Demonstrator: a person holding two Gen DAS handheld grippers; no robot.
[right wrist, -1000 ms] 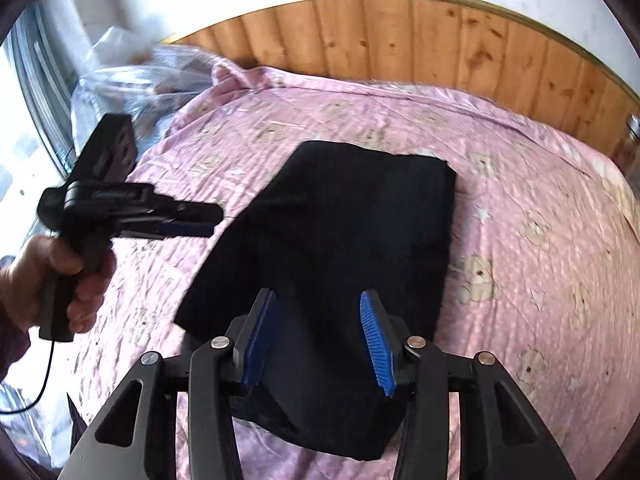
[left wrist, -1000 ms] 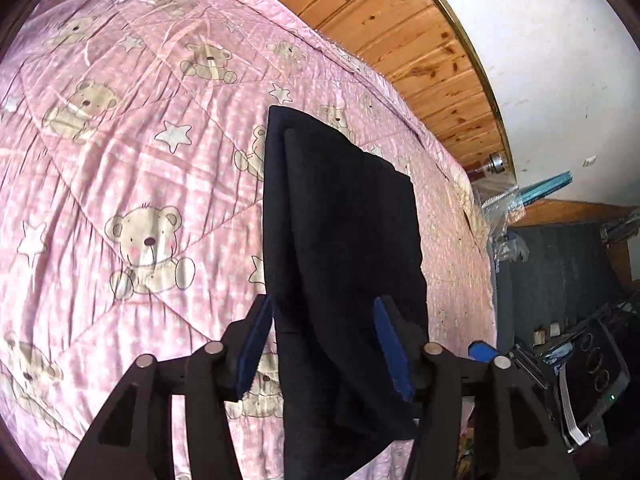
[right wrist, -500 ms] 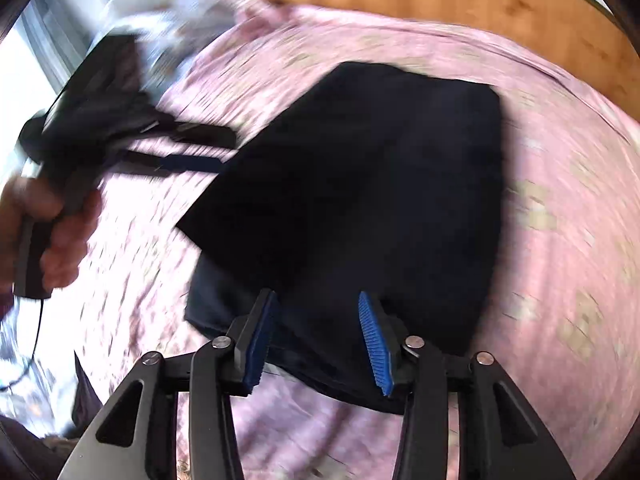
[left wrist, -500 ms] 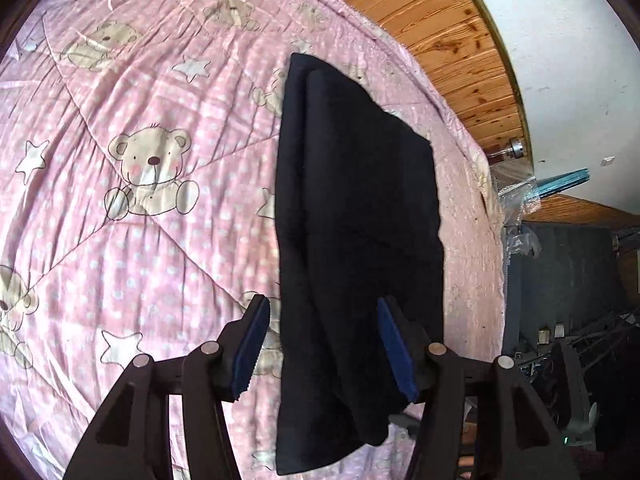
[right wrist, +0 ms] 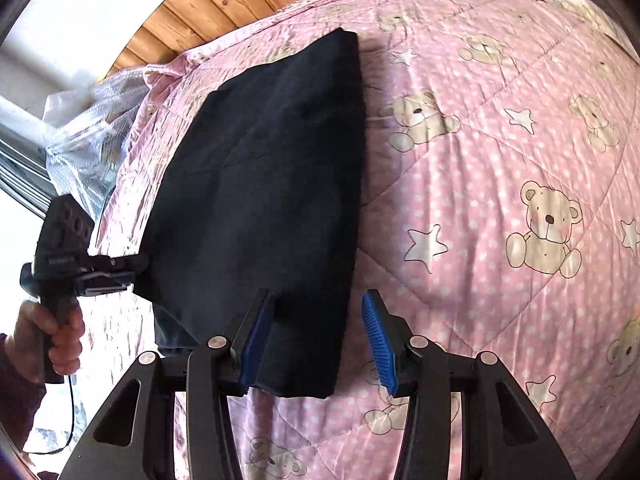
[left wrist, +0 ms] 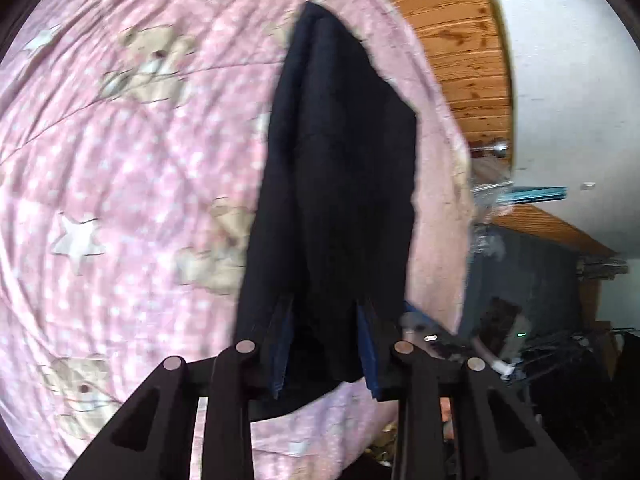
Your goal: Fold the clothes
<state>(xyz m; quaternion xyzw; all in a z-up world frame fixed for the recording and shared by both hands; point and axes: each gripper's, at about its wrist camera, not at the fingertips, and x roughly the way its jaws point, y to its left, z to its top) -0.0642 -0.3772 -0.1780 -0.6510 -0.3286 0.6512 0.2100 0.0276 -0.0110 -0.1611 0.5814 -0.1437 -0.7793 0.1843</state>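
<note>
Black folded garment (right wrist: 264,184) lies on the pink quilt (right wrist: 500,152) of the bed, left gripper (left wrist: 325,340) and right gripper (right wrist: 318,344) both agape and holding nothing, each straddling a near corner; best to pinch all layers together and lift evenly.

Bed, covered by a pink quilted bedspread (right wrist: 500,160) with white polka dots, cream teddy bears and white stars, stitched in diamond panels. Headboard or wall panelling of knotty, orange-toned wooden boards (left wrist: 460,52) running along the far edge of the bed. White plastered wall (left wrist: 560,100) above the boards. Clear crinkled plastic bag (right wrist: 88,128) at the bed's corner, beside a bright window frame (right wrist: 20,152) (daylight strong, glass overexposed). Dark cluttered area (left wrist: 540,300) past the bed's side; contents blurred, not identifiable.
</note>
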